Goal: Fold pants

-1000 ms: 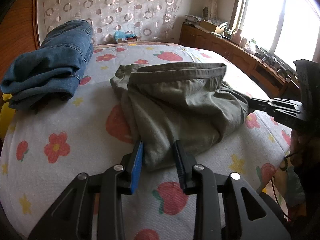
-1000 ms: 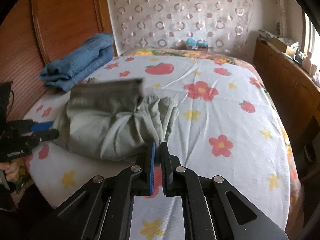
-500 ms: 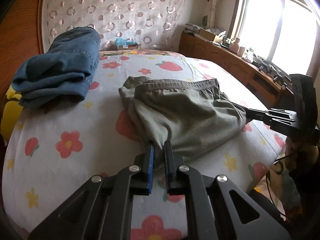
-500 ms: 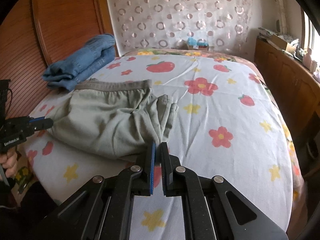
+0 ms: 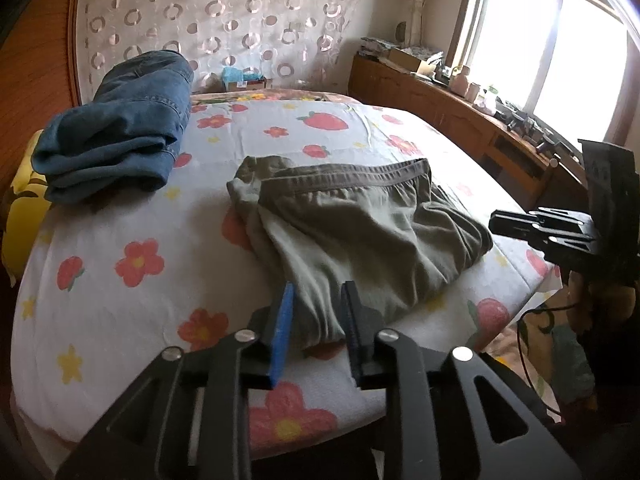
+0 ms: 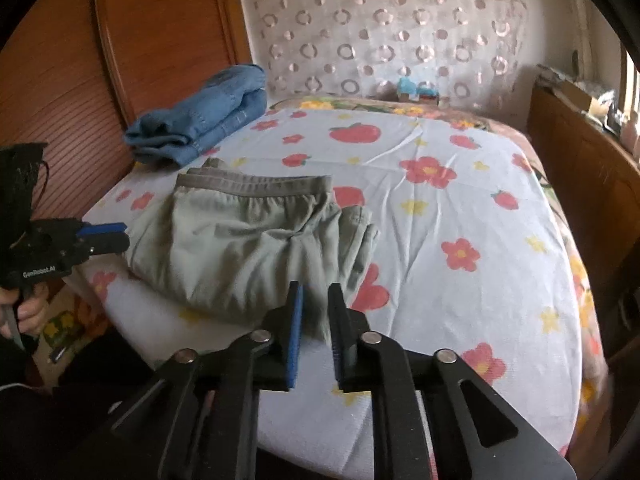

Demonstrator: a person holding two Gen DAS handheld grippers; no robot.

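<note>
On the left, my left gripper point(image 5: 316, 320) stands open astride the near corner of the olive pants point(image 5: 352, 232), which lie folded on the flowered bedsheet point(image 5: 120, 300) beside folded jeans point(image 5: 120, 132). My right gripper point(image 6: 314, 320) is open too. Half a second ago both clamped fabric. Fold looks laid; next I smooth or halve again.

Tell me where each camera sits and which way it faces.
Left wrist: on the left gripper at the bed's near corner, looking across the green pants toward the window; its open jaws show, the right gripper at frame right.
Right wrist: on the right gripper, facing the headboard; jaws open, left gripper and hand at frame left.
Shared: pants, folded jeans, floral sheet.
</note>
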